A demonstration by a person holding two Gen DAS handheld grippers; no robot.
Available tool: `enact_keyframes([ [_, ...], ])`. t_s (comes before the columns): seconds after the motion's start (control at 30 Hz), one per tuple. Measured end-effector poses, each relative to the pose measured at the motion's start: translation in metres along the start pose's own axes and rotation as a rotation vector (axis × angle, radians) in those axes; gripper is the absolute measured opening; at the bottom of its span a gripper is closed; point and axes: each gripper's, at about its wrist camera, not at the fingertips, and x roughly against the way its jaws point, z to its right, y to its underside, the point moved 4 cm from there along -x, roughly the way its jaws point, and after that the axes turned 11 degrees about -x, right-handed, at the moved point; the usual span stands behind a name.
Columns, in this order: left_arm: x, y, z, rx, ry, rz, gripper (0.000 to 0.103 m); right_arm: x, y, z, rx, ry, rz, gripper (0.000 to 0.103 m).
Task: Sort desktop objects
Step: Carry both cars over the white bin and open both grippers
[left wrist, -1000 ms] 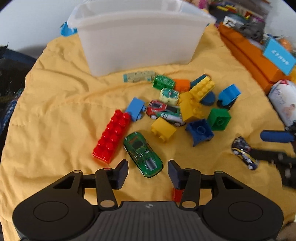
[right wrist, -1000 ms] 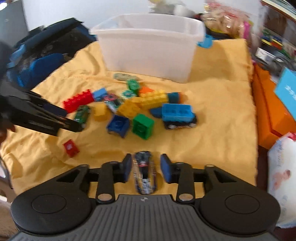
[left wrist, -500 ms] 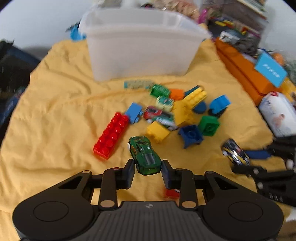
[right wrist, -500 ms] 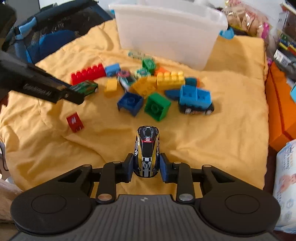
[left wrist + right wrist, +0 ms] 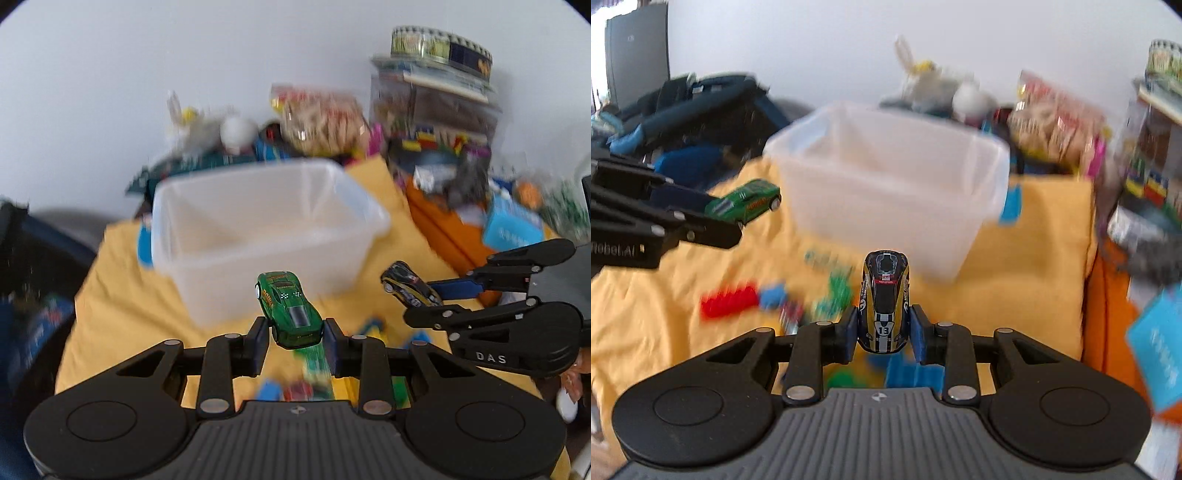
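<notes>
Left wrist view: my left gripper (image 5: 296, 338) is clamped on the green toy car (image 5: 289, 309), lower centre of frame, held in the air in front of the clear plastic bin (image 5: 266, 236). Right wrist view: my right gripper (image 5: 883, 334) grips the black-and-gold toy car (image 5: 885, 301), centre frame, above blurred blocks (image 5: 731, 298) on the yellow cloth (image 5: 1027, 258).
</notes>
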Motion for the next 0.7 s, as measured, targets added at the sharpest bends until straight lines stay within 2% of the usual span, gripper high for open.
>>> enact_keyframes([
  [0.1, -0.012, -0.023, -0.009, 0.001, 0.002, 0.034, 0.035, -0.008, -0.033, 0.001, -0.016, 0.008, 0.052, 0.032],
  [0.2, -0.027, -0.044, -0.016, -0.026, -0.046, 0.055, 0.035, -0.016, -0.068, 0.003, -0.055, 0.041, 0.095, 0.032],
  [0.37, -0.062, -0.079, -0.031, -0.118, -0.141, 0.074, 0.035, -0.047, -0.11, 0.006, -0.093, 0.077, 0.108, 0.032],
  [0.43, -0.076, -0.084, -0.038, -0.121, -0.129, 0.067, 0.036, -0.058, -0.119, 0.01, -0.133, 0.074, 0.113, 0.034],
  [0.5, -0.079, -0.082, -0.041, -0.09, -0.111, 0.069, 0.046, -0.07, -0.12, 0.011, -0.13, 0.112, 0.108, 0.035],
  [0.6, -0.07, -0.068, -0.037, -0.061, -0.058, 0.079, 0.049, -0.069, -0.11, 0.009, -0.112, 0.113, 0.104, 0.035],
  [0.7, -0.058, -0.052, -0.028, -0.096, -0.049, 0.073, 0.053, -0.064, -0.096, 0.007, -0.104, 0.094, 0.076, 0.035],
])
